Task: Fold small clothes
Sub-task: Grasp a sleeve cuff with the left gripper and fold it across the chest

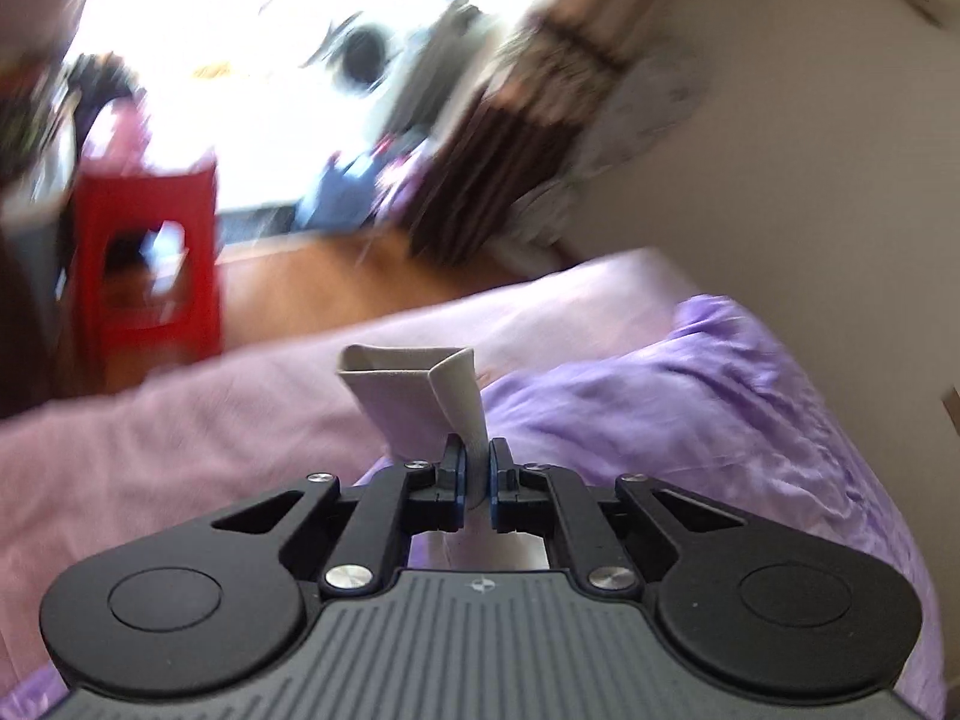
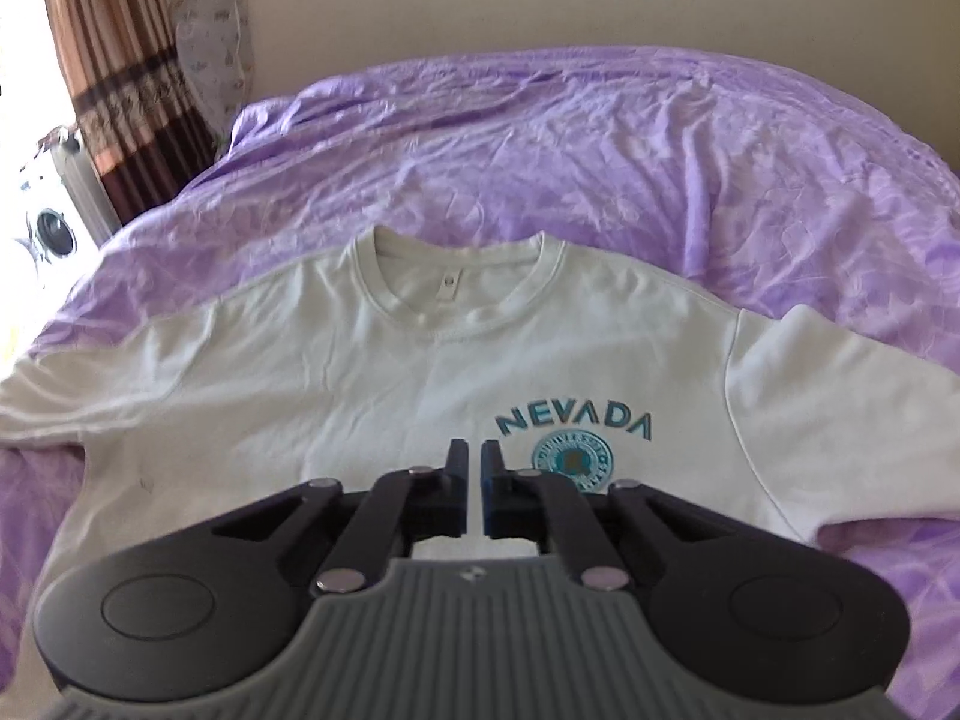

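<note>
My left gripper [image 1: 476,468] pinched a fold of the soft, limp T-shirt [image 2: 384,372] spread on the bed [image 2: 600,168]; my right gripper [image 2: 474,480] hovered nearly closed, empty; I judged hems gave the best hold

A bed under a crumpled purple cover [image 2: 600,138] fills the middle of the right wrist view, a plain cream wall [image 2: 456,0] behind it. At upper left hangs a brown striped curtain [image 2: 120,72] beside glaring daylight. In the blurred left wrist view, a red plastic stool [image 1: 147,264] stands at left on a wooden floor [image 1: 324,282], below a blown-out bright window [image 1: 240,30].
</note>
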`<state>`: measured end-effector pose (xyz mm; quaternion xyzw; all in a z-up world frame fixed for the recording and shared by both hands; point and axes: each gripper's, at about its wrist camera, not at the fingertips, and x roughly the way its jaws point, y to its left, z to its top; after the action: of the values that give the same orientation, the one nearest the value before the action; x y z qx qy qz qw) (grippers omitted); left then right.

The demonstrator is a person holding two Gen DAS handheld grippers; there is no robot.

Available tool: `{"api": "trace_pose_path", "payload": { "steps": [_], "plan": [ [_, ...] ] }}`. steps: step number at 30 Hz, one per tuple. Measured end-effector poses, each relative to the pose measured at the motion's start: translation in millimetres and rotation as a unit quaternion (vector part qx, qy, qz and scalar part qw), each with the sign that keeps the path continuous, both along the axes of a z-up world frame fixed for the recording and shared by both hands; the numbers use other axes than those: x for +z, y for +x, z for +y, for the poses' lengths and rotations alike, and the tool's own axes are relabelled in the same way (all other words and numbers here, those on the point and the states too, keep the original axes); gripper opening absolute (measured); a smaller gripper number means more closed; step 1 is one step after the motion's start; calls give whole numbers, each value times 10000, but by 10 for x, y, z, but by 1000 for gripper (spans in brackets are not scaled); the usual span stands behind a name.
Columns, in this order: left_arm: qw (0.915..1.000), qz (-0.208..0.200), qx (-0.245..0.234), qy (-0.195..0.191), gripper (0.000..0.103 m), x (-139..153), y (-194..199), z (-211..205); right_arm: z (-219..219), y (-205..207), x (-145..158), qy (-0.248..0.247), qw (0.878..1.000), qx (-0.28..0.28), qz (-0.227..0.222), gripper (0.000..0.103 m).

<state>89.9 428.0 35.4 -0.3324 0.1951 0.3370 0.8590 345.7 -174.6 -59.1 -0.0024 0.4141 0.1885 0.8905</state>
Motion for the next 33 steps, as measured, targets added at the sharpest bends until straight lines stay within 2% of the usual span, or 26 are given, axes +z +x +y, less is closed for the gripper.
{"api": "trace_pose_path", "payload": {
  "steps": [3, 5, 7, 10, 13, 17, 20, 22, 24, 26, 29, 33],
  "plan": [
    [9934, -134, -596, 974, 6, 582, 297, -628, -41, -51, 53, -58, 9999, 134, -67, 0],
    [9822, -194, -1047, 1550, 6, 891, 500, -1122, -103, -89, 110, 65, 9997, 207, -87, 1],
    [9666, -215, -1482, 2081, 6, 1123, 709, -1649, -183, -135, 183, 262, 9992, 252, -137, 4],
    [9392, -188, -2064, 2738, 6, 1222, 1066, -2432, -268, -181, 300, 281, 9989, 250, -265, 4],
    [9146, -121, -2786, 2928, 5, 1038, 1357, -3106, -371, -183, 379, 395, 9987, 197, -268, 3],
    [8853, 246, -3709, 2795, 5, 483, 1680, -3818, -455, -183, 378, 474, 9985, 159, -203, 0],
    [8603, 697, -4265, 2704, 5, -100, 1816, -4224, -483, -155, 262, 515, 9986, 89, -8, 0],
    [8457, 1024, -4622, 2464, 5, -485, 1861, -4390, -482, -143, 150, 531, 9985, 47, 153, 0],
    [8363, 1260, -4892, 2129, 5, -767, 1878, -4451, -464, -144, 25, 556, 9979, 35, 329, 1],
    [8324, 1372, -5118, 1623, 7, -957, 1924, -4378, -446, -151, -85, 598, 9969, 66, 505, 4],
    [8207, 1302, -5493, 887, 27, -1066, 1946, -4241, -398, -144, -211, 615, 9956, 96, 695, 4],
    [7986, 1065, -5908, 444, 47, -1005, 1794, -4061, -361, -84, -270, 870, 9913, 77, 985, 7]
  ]
}}
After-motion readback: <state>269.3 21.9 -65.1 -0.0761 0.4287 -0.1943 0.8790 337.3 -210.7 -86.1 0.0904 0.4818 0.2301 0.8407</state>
